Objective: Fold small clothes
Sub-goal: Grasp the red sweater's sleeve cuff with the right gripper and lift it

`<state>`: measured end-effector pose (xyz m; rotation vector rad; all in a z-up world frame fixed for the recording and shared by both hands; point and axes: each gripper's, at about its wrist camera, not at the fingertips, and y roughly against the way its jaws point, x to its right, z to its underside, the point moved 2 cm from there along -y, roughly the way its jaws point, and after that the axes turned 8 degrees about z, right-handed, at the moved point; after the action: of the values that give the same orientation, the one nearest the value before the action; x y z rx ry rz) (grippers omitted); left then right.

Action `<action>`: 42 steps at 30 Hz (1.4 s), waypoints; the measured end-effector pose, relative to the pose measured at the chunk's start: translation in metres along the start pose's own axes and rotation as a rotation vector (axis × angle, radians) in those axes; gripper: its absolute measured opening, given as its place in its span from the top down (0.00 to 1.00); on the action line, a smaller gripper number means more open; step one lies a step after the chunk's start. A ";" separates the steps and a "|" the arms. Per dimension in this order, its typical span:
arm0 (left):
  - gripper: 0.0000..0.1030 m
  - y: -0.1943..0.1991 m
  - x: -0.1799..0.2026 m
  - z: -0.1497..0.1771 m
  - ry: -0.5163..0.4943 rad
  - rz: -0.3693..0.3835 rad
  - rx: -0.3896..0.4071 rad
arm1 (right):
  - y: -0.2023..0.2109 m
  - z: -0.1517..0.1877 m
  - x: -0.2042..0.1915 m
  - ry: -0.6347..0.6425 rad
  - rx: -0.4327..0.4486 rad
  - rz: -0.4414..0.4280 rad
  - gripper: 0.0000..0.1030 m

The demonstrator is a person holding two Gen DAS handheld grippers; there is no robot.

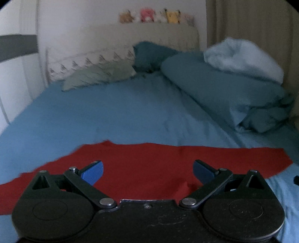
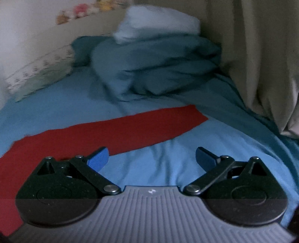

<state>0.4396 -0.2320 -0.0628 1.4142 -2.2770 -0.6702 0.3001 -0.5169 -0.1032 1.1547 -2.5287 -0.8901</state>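
Note:
A red garment (image 1: 149, 164) lies flat on the blue bed sheet (image 1: 93, 115). In the left wrist view it spreads across the foreground, and my left gripper (image 1: 147, 171) hovers over its middle, open and empty. In the right wrist view the red garment (image 2: 112, 130) runs from the lower left up to the centre. My right gripper (image 2: 151, 158) is open and empty, its left blue pad (image 2: 98, 158) over the garment's edge and its right pad (image 2: 204, 158) over bare sheet.
A teal duvet (image 1: 224, 87) with a pale blue blanket (image 1: 243, 58) on top is bunched at the far right. Pillows (image 1: 93, 69) lean on the headboard with plush toys (image 1: 158, 15) above. A beige curtain (image 2: 261, 56) hangs at the right.

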 end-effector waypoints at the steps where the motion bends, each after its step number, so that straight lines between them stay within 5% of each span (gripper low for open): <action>1: 0.00 -0.021 0.000 0.000 0.011 0.008 -0.016 | -0.024 0.001 0.002 -0.021 0.002 0.009 0.00; 8: 0.00 -0.141 0.014 0.010 0.018 0.025 -0.169 | -0.134 0.003 0.020 -0.121 -0.042 0.063 0.00; 14: 0.00 -0.193 0.015 0.029 0.028 0.009 -0.317 | -0.175 0.001 0.027 -0.102 -0.018 0.131 0.27; 22: 0.00 -0.191 0.011 0.033 0.015 0.017 -0.349 | -0.187 -0.012 0.024 -0.062 -0.029 0.217 0.72; 26: 0.00 -0.186 0.007 0.026 0.041 0.031 -0.387 | -0.181 -0.025 0.015 -0.042 -0.047 0.211 0.81; 35: 0.00 -0.096 -0.062 -0.010 0.057 0.002 -0.275 | -0.102 -0.094 -0.082 0.022 0.084 -0.058 0.81; 42: 0.00 -0.019 -0.180 -0.007 0.168 -0.114 -0.218 | -0.025 -0.086 -0.265 0.123 0.113 -0.496 0.81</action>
<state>0.5340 -0.0780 -0.0798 1.4443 -1.9435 -0.7774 0.5289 -0.3699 -0.0380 1.8596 -2.2517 -0.7496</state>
